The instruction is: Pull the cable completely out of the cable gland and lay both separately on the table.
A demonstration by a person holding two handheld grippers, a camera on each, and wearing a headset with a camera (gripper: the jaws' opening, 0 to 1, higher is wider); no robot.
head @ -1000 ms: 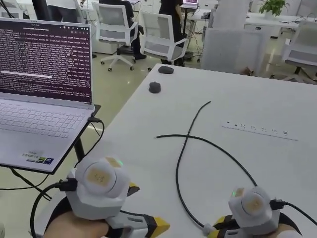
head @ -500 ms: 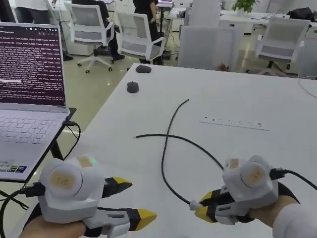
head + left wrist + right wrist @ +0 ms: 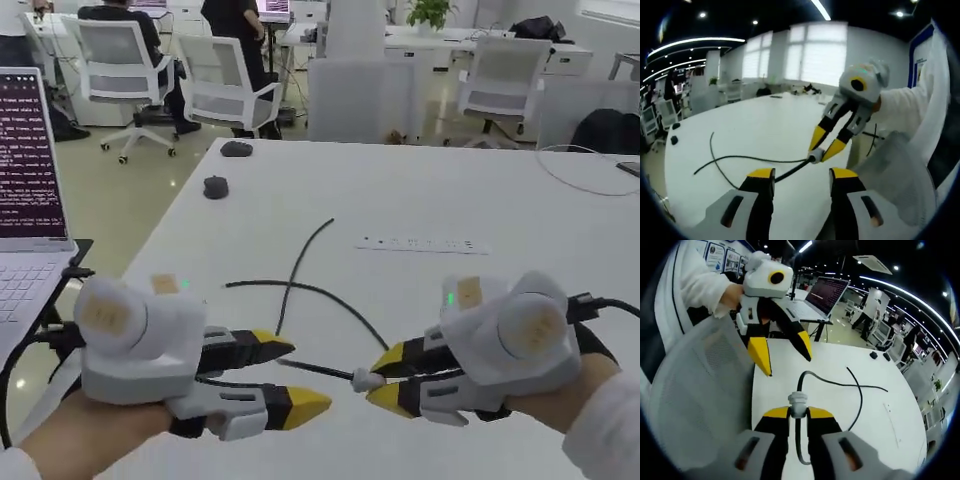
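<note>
My right gripper (image 3: 382,378) is shut on the white cable gland (image 3: 366,379), held above the table near its front edge. The black cable (image 3: 298,262) leaves the gland toward my left gripper (image 3: 290,375), then crosses over itself on the white table (image 3: 500,210). The left gripper is open, its yellow tips facing the gland. In the left gripper view the cable (image 3: 740,157) enters the gap of my left gripper (image 3: 801,175) by one fingertip, with the gland (image 3: 813,158) just beyond. In the right gripper view the gland (image 3: 797,401) sits between the jaws of my right gripper (image 3: 798,412).
An open laptop (image 3: 25,200) stands on a stand off the table's left edge. Two small dark objects (image 3: 215,187) lie at the far left of the table. A flush socket strip (image 3: 420,244) sits mid-table. Office chairs (image 3: 230,85) and people are beyond.
Both grippers have risen. The right gripper has lifted the gland end of the cable off the table, and the open left gripper has closed in on the cable beside it. The camera has panned right.
</note>
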